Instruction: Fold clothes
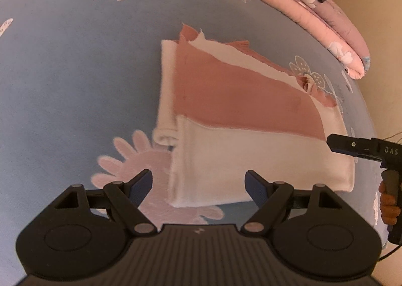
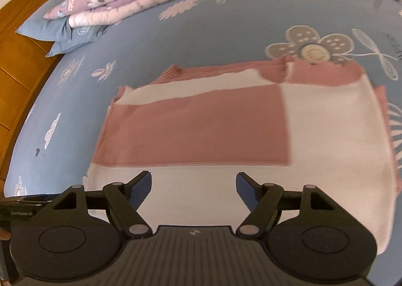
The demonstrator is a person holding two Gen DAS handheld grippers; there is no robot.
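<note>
Both your grippers, left (image 1: 199, 186) and right (image 2: 193, 186), gape empty above sweater (image 1: 251, 107). Shallow pinch risks catching top layer only; fold slides apart.

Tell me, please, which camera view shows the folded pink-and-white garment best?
The right wrist view: the garment fills the middle, nearly all its outline visible on the blue bedsheet. The left wrist view shows it smaller and skewed.

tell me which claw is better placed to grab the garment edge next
Probably the left claw: open, with the near edge of the pink-and-white garment between its fingers. The right claw hovers open over the white middle.
</note>
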